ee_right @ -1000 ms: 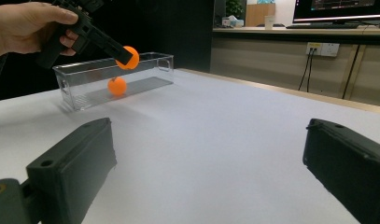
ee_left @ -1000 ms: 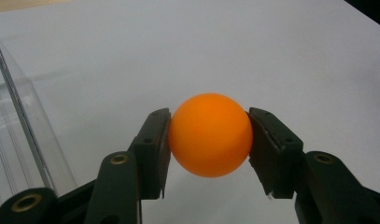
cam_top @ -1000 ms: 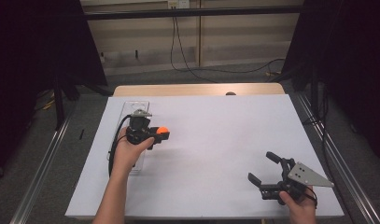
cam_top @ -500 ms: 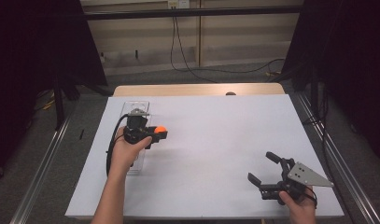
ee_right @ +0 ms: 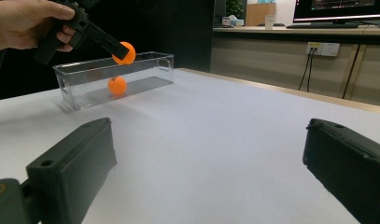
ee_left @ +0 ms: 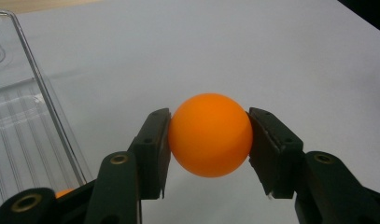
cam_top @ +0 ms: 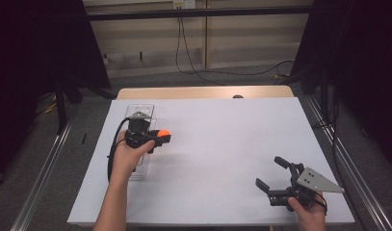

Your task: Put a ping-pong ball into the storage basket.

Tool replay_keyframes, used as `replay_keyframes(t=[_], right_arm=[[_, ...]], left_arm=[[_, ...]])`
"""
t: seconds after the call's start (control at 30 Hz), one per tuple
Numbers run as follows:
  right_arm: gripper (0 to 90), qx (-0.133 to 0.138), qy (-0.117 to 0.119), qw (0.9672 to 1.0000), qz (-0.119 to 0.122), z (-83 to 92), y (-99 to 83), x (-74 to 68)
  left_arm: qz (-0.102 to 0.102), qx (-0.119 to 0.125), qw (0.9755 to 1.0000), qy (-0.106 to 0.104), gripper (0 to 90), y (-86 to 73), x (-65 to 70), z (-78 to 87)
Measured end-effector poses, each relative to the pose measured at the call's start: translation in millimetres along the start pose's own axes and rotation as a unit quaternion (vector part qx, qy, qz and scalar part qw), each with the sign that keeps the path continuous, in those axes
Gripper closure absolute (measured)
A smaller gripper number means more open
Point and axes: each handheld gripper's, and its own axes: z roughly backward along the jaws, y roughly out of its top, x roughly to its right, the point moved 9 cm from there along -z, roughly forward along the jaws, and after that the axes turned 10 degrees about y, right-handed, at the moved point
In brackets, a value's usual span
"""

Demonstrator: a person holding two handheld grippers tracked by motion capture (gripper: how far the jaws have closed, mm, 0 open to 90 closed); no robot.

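Note:
An orange ball sits between the two black pads of my left gripper, which is shut on it. The ball is held in the air just right of a clear plastic box that lies lengthwise on the white table's left side. In the right gripper view, the held ball hovers over the box's near rim, and a second orange ball rests inside the box. My right gripper is at the table's front right, low over the surface. Its jaws are open wide with nothing between them.
A white sheet covers the table, with a strip of wood showing along the far edge. Dark curtains and metal rails flank both sides. Cables run across the floor beyond the table.

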Motion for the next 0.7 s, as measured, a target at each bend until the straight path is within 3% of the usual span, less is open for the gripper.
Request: replay_keyframes(t=[0.7], right_arm=[[1.6, 0.000, 0.000, 1.0000, 0.001, -0.2, 0.0, 0.0]], left_arm=[[0.009, 0.001, 0.9999, 0.010, 50.7, -1.0, -12.4, 6.7]])
